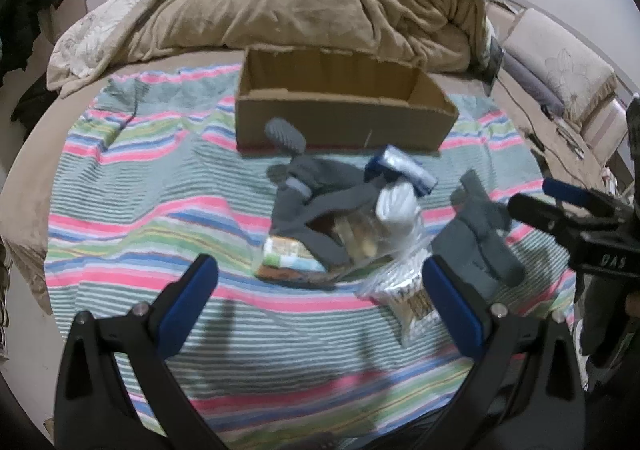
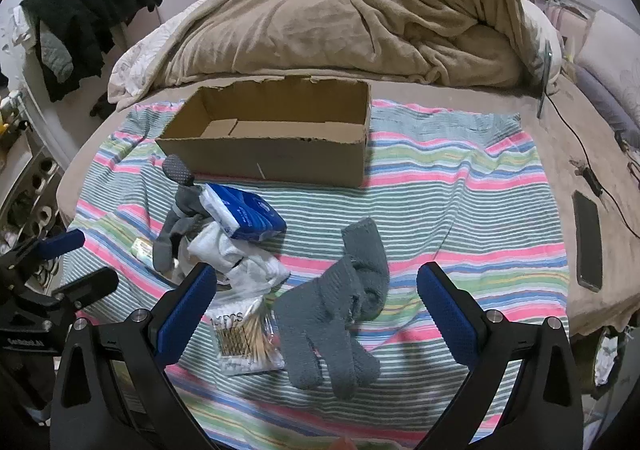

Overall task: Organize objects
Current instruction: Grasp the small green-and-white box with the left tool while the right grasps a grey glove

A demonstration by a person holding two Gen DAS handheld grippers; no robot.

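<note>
Two hand-held grippers are up, and both hang released with nothing between their blue pads. Your left hand-held gripper hovers over the near edge of the pile; your right hand-held gripper hovers above the grey glove.

The things to sort lie on a striped towel spread over the bed. The cardboard box stands open at the far side of the towel, nothing visible inside it, its front wall facing you.

Between you and the box sits a heap. A dark grey sock is draped across it, with a dotted grey sock poking up just in front of the box wall. A blue tissue pack leans on the socks, touching a white sock below it. A clear bag of cotton swabs lies nearest, partly under the white sock and beside the glove. In the left wrist view a small green-labelled packet is tucked under the dark sock.

The glove lies apart from the heap, to its right.

Off the towel, a phone and a black cable rest on the bed at your right. A tan blanket is bunched behind the box, and dark clothes hang at far left.
</note>
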